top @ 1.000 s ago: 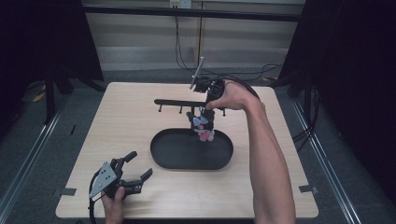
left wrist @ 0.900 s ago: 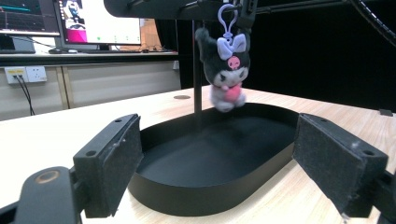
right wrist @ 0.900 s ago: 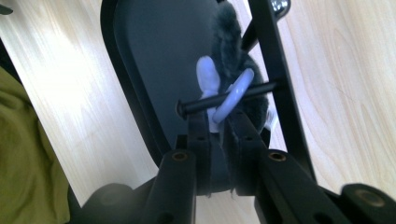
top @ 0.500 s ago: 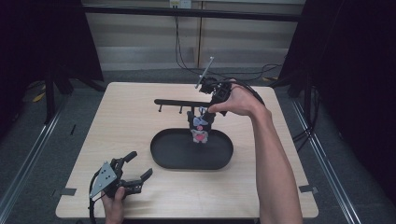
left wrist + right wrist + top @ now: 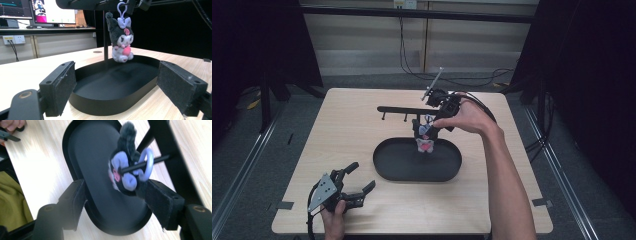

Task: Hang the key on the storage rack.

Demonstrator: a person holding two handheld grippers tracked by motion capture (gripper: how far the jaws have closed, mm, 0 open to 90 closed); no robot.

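A small grey-and-white plush keychain (image 5: 425, 141) (image 5: 121, 43) hangs by its lilac ring (image 5: 148, 162) from a peg of the black rack (image 5: 399, 109), above the black oval tray (image 5: 382, 167). My right gripper (image 5: 430, 131) (image 5: 113, 187) is at the plush. Its jaws have just been opening and now stand apart on either side of the toy (image 5: 125, 173), the right pad close against it and the left pad well off. My left gripper (image 5: 363, 176) (image 5: 116, 75) rests open near the table's front left, pointing at the tray (image 5: 110, 105), with nothing between its pads.
The rack's bar carries further bare pegs (image 5: 384, 117) to the left of the plush. Cables run off the table's far right. In the left gripper view, monitors (image 5: 53, 11) stand on a desk behind the table. Bare tabletop (image 5: 342, 130) lies left of the tray.
The right gripper's jaws have opened off the plush, and the hand has shifted slightly right. The plush stays hanging on the peg. The left gripper has not moved.
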